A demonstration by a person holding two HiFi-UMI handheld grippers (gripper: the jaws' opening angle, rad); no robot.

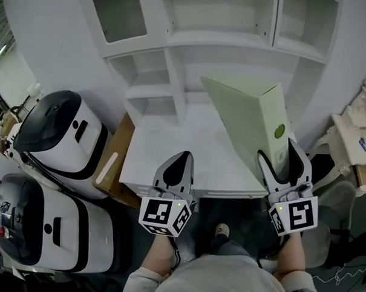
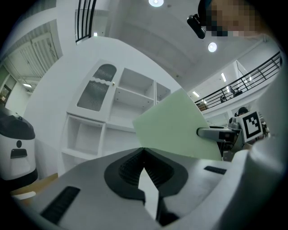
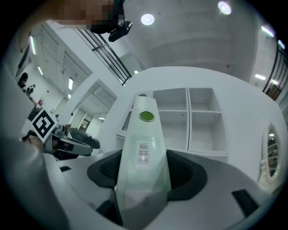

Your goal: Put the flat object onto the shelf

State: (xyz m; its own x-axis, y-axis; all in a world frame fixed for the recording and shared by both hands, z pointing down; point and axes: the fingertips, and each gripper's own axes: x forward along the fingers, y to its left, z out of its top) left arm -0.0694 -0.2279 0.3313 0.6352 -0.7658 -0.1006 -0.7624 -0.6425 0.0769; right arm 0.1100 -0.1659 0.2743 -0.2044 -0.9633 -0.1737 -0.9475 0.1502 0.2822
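Binder (image 1: 248, 118), pale green and the task's flat object, is held upright at centre-right of the head view, above the rear right part of the white bench (image 1: 171, 149) and in front of the white shelf unit (image 1: 226, 25). It is not yet on any shelf. It is clamped by the right gripper (image 1: 280, 151) at its lower spine end, w/ the jaws pressed on both covers. In the right gripper view the spine (image 3: 143, 148), w/ a barcode label and a green dot, is seen squeezed between the two dark pads.

The spine grip is judged to be deliberate. The binder is kept vertical and narrow edge forward, so it can prob. be slid into a compartment like a book.

The left gripper (image 1: 184, 155) is held low at bottom centre of the head view. Its jaws are brought together at the tips w/ nothing between them, as its own view confirms (image 2: 143, 150). It is judged to be kept clear as a spare.

Counts:
- 1 binder.
- 2 grippers.
- 4 open compartments (image 3: 189, 121) in a 2x2 block at centre-right of the right gripper view. Others are seen at upper left of the head view, no. unclear.
- 2 white-and-black machines (image 1: 49, 133) at left of the head view.
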